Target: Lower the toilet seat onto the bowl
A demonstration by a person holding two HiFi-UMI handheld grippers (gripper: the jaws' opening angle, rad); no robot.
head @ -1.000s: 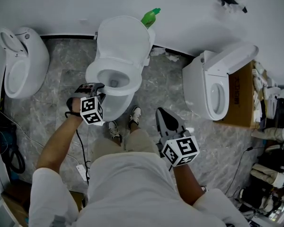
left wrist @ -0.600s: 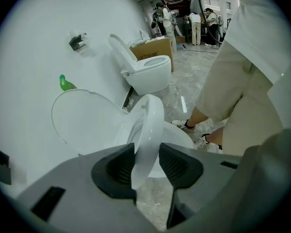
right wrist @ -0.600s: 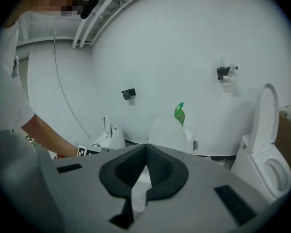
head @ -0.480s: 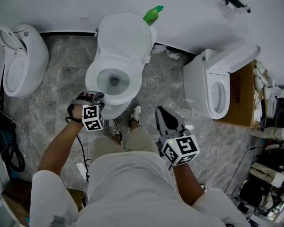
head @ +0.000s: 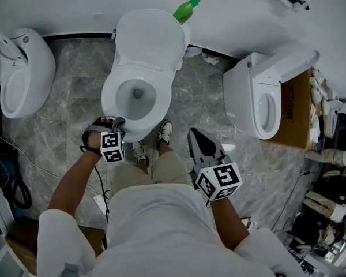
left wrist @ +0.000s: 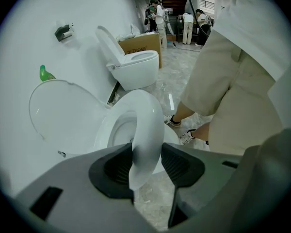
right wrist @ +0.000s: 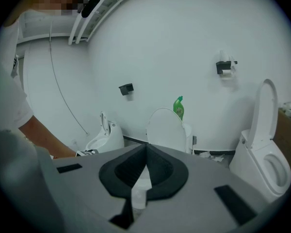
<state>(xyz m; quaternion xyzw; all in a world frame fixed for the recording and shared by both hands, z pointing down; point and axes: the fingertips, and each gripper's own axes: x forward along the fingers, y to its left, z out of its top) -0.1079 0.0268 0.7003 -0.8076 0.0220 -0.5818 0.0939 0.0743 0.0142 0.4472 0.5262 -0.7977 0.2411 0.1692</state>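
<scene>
The person stands right at the front of the middle toilet, shoes (head: pixel 139 154) just beside its base on the grey marbled floor (head: pixel 75 103). The left forearm stretches forward from the lower left of the head view, wrist bent so that the left gripper (head: pixel 116 122) points steeply down at the front-left edge of the toilet, its marker cube (head: pixel 111 147) facing up.

In the left gripper view, the left gripper's (left wrist: pixel 146 149) jaws straddle the front rim of the toilet seat (left wrist: pixel 148 115). They have just been opening. The rim still stands between the dark pads, which no longer squeeze it.

The toilet seat (head: pixel 112 94) lies low over the bowl (head: pixel 137 92), flat from above. Whether it rests fully on the rim cannot be told. Behind it, the lid (head: pixel 149 39) stands raised against the white wall, with a green bottle (head: pixel 185 11) just beside its top edge.

The right arm is bent close to the body. It holds the right gripper (head: pixel 194 134) in front of the right thigh, angled forward and somewhat down, well apart from the toilet. In the right gripper view, the right gripper's (right wrist: pixel 146 147) jaws meet at their tips with nothing between them.

A second toilet (head: pixel 256 105) with its lid up stands to the right, beside a cardboard box (head: pixel 292 120).
</scene>
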